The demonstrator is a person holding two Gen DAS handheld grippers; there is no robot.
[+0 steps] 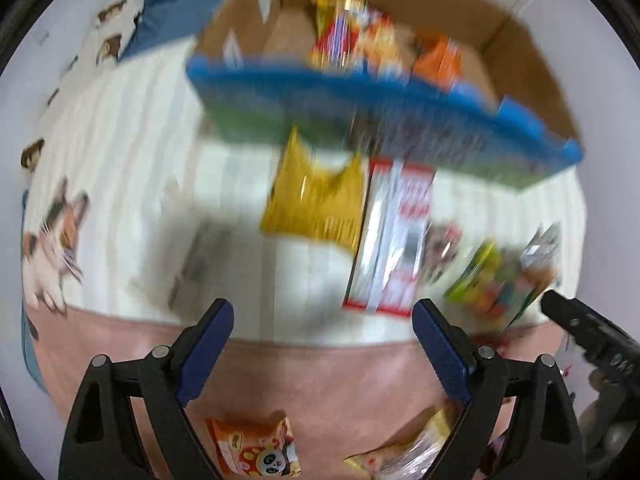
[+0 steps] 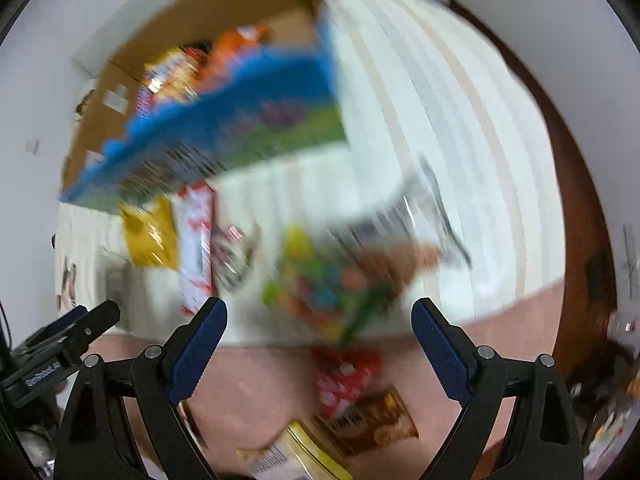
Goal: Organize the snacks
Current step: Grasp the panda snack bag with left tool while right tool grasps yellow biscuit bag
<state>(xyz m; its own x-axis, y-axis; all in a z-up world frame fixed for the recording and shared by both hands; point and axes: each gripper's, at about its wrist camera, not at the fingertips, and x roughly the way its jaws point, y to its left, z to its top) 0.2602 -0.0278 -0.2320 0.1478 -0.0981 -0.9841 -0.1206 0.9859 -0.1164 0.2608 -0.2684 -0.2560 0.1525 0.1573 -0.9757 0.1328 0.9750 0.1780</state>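
A cardboard box (image 1: 520, 52) with a blue printed front holds several snack packs and stands at the far side of a bed; it also shows in the right wrist view (image 2: 224, 120). Both views are blurred. A yellow bag (image 1: 316, 196), a red-and-white box (image 1: 394, 236) and a colourful green pack (image 1: 500, 284) lie on the striped blanket. My left gripper (image 1: 323, 322) is open and empty above the pink sheet. My right gripper (image 2: 319, 320) is open and empty, just short of the colourful pack (image 2: 320, 280).
An orange panda pack (image 1: 256, 448) and a yellow pack (image 1: 404, 452) lie near me on the pink sheet (image 1: 320, 380). A red pack (image 2: 344, 376), a brown pack (image 2: 372, 420) and a yellow pack (image 2: 296, 456) lie below the right gripper. Dark wooden bed edge (image 2: 576, 200) at right.
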